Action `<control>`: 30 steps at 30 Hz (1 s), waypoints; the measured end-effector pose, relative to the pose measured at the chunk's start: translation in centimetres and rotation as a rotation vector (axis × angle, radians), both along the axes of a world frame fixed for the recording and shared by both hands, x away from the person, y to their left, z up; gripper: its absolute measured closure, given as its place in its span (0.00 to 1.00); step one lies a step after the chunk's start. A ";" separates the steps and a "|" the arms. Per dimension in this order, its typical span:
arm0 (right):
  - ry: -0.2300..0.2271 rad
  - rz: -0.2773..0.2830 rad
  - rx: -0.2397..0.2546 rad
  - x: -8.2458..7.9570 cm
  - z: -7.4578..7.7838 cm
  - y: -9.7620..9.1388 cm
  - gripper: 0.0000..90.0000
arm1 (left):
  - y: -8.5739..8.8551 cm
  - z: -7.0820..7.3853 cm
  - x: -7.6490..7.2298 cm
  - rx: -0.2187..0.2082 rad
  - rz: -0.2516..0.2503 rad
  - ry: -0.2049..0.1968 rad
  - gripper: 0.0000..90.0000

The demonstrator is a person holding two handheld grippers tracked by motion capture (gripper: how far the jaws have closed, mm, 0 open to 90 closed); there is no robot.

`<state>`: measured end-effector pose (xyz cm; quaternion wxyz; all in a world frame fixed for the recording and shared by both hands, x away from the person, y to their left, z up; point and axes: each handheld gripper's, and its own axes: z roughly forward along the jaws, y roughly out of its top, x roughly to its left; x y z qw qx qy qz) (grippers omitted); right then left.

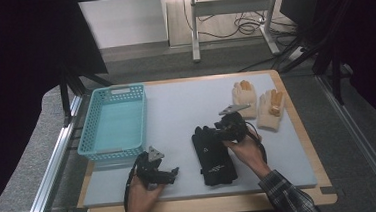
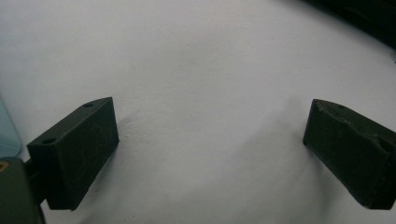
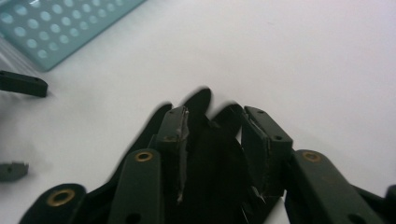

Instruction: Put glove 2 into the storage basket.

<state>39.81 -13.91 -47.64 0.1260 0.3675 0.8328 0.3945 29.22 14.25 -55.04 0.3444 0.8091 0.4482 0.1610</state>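
The black glove [image 1: 213,154] lay flat on the white bench [image 1: 186,111], at its near middle, fingers pointing away from the person. The right claw [image 3: 215,135] stood over the glove's finger end with its jaws partly apart, the glove's fabric between them and the pads not pressing on it. The left claw [image 2: 210,140] rested on bare bench near the front edge, jaws wide apart with nothing between them. A teal basket [image 1: 113,122] sat at the left, and two cream gloves [image 1: 258,105] lay at the far right.
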 end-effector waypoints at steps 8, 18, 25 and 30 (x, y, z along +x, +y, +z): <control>0.013 0.069 -0.088 3.9 -2.6 4.5 0.58 | 0.0 0.0 0.0 0.001 0.000 0.000 0.04; -0.015 0.071 -0.077 3.8 -2.3 4.4 0.96 | 0.0 0.0 0.0 0.002 -0.001 0.000 0.04; -0.047 -0.007 -0.073 3.5 -0.4 3.4 0.96 | 0.0 0.0 0.0 0.006 -0.004 0.002 0.04; 0.015 -0.048 -0.081 4.9 -2.7 2.9 0.80 | 0.0 0.0 0.0 0.005 -0.003 0.001 0.04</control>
